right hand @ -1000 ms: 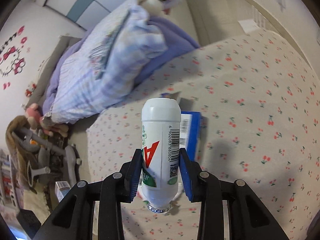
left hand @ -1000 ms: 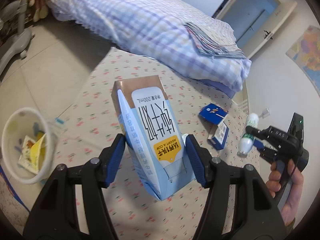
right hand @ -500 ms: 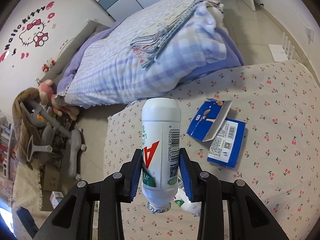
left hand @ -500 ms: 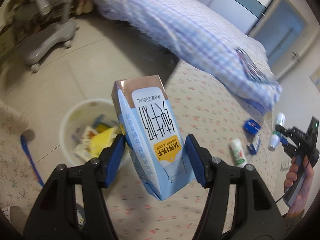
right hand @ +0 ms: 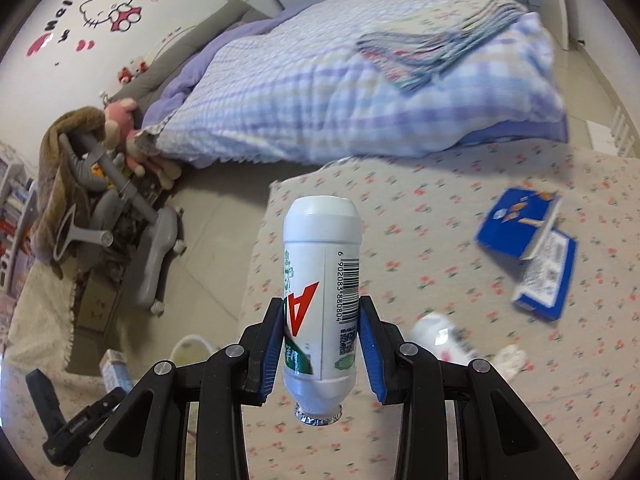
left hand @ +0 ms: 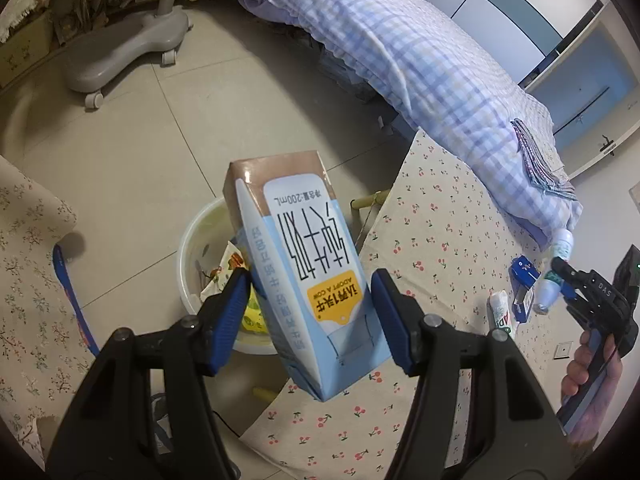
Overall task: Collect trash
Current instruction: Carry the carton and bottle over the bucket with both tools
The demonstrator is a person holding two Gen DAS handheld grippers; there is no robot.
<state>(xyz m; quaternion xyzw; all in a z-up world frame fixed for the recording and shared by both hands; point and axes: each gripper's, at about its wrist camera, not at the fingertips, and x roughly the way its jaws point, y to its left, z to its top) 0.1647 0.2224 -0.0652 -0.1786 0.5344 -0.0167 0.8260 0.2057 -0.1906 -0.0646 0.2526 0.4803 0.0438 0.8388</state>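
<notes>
My left gripper [left hand: 310, 314] is shut on a blue and white milk carton [left hand: 298, 264], held upside down in the air above the white trash bin [left hand: 192, 240] on the floor. The bin holds several wrappers. My right gripper [right hand: 320, 344] is shut on a white yogurt bottle [right hand: 320, 280], neck down, above the cherry-print table [right hand: 440, 240]. In the left wrist view the right gripper [left hand: 560, 284] and its bottle [left hand: 554, 276] show at the far right. A second white bottle [left hand: 498, 314] and an open blue box [right hand: 532, 256] lie on the table.
A bed with a checked quilt [left hand: 420, 52] stands beyond the table. A grey chair base [left hand: 120, 48] is on the tiled floor at the left. A floral cloth [left hand: 28, 300] lies left of the bin. The bin [right hand: 192, 350] also shows in the right wrist view.
My left gripper has swung left off the table with the carton and now hangs over the bin. My right gripper has lifted and turned left with the bottle, away from the blue box.
</notes>
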